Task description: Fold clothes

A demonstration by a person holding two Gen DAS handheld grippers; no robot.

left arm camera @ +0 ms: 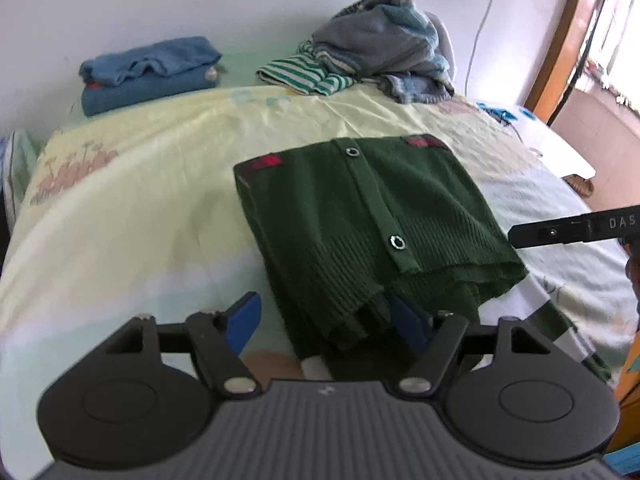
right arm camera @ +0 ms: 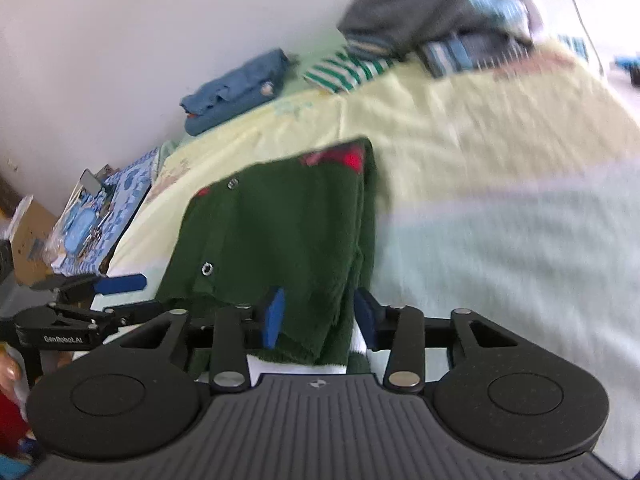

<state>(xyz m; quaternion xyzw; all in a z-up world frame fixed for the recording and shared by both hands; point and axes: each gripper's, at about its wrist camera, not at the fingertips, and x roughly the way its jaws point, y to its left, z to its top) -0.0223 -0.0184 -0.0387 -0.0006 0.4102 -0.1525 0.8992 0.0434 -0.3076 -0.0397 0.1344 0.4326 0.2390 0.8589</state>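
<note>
Left wrist view: both claws (left arm camera: 324, 316) (right arm camera: 320, 314) wide around the green cardigan (left arm camera: 360, 220); clothes heap (left arm camera: 384, 44) beyond.

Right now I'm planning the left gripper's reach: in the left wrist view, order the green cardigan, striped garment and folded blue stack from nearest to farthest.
From the left gripper:
1. Green cardigan, right at the gripper, centre of the bed.
2. Striped garment, far edge, right of centre.
3. Folded blue stack, far left by the wall; too close to call against the striped garment.

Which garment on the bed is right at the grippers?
The green cardigan, with snap buttons and red patches. The blue stack and the grey-striped heap sit far back by the wall.
</note>
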